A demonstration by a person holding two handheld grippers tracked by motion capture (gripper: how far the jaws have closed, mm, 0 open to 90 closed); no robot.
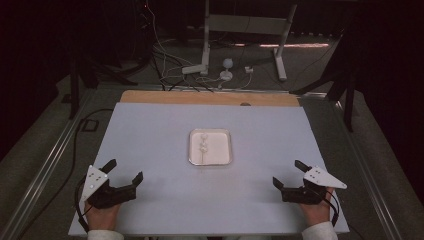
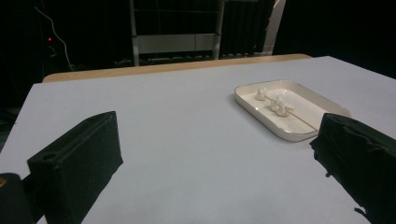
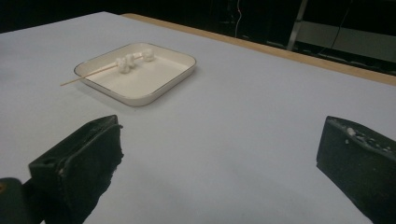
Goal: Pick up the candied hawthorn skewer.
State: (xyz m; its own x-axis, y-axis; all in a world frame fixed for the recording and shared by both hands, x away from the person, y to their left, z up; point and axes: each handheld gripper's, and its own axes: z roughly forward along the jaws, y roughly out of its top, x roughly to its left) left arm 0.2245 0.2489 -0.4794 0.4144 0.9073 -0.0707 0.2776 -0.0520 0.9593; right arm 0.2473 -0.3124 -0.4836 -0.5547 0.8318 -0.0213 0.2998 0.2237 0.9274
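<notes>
Nearest the person, the left hand-held gripper (image 1: pixel 122 172) and the right hand-held gripper (image 1: pixel 289 173) rest low at the table's (image 1: pixel 150 130) near corners, both released, jaws wide and empty. Farther on, at mid-table, a white tray (image 1: pixel 223 134) holds a wooden skewer (image 3: pixel 86 74) threaded with small white pieces (image 3: pixel 125 63); its bare end overhangs the rim. The approach appears not yet begun. The next move likely calls for one gripper pinching the bare stick, the other steadying the tray.

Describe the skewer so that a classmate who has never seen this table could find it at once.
Start at the pale table top, then find the white square tray at its middle. The skewer lies in it, a thin wooden stick threaded through small white lumps, one end poking over the rim.
</notes>
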